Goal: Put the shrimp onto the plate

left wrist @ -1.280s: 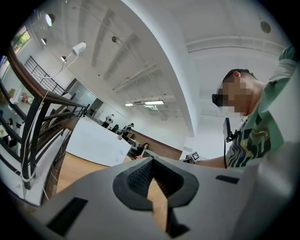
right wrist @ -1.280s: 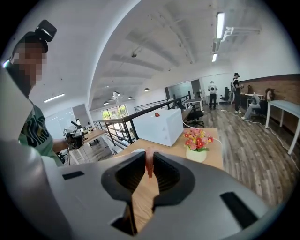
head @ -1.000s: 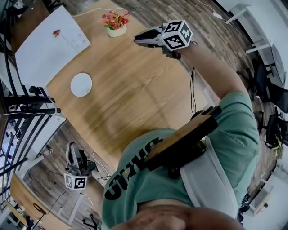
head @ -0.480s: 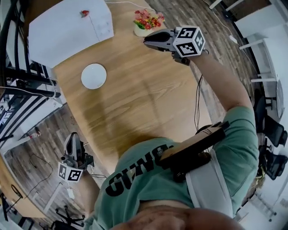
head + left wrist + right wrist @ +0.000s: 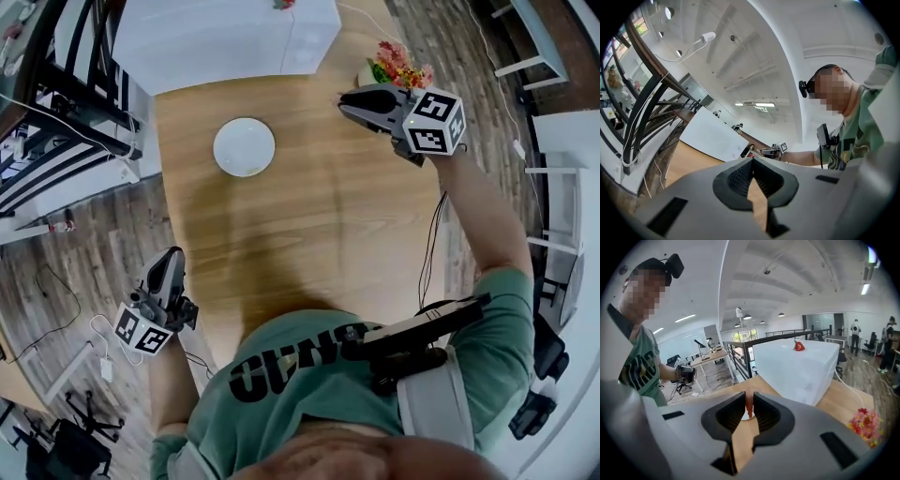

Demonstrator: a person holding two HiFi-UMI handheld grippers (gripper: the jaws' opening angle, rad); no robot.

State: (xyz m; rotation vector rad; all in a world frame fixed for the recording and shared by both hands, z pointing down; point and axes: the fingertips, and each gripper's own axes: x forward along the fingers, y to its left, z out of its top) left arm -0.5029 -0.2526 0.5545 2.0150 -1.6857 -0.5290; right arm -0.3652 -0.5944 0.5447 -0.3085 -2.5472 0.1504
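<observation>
Right tool (image 5: 347, 101) with shrimp (image 5: 748, 405) nearer plate (image 5: 244, 146)

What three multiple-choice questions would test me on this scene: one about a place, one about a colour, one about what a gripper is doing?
1. Where is the plate?
A) on the floor
B) on the wooden table
C) on top of the white box

2. What colour is the plate?
A) white
B) blue
C) black

3. What is the right gripper doing?
A) gaping wide, empty
B) lying flat on the table
C) pinching a thin orange-red shrimp

Answers: B, the head view shows it on bare wood; A, it is plain white; C, the right gripper view shows the strip clamped between its jaws.
</observation>
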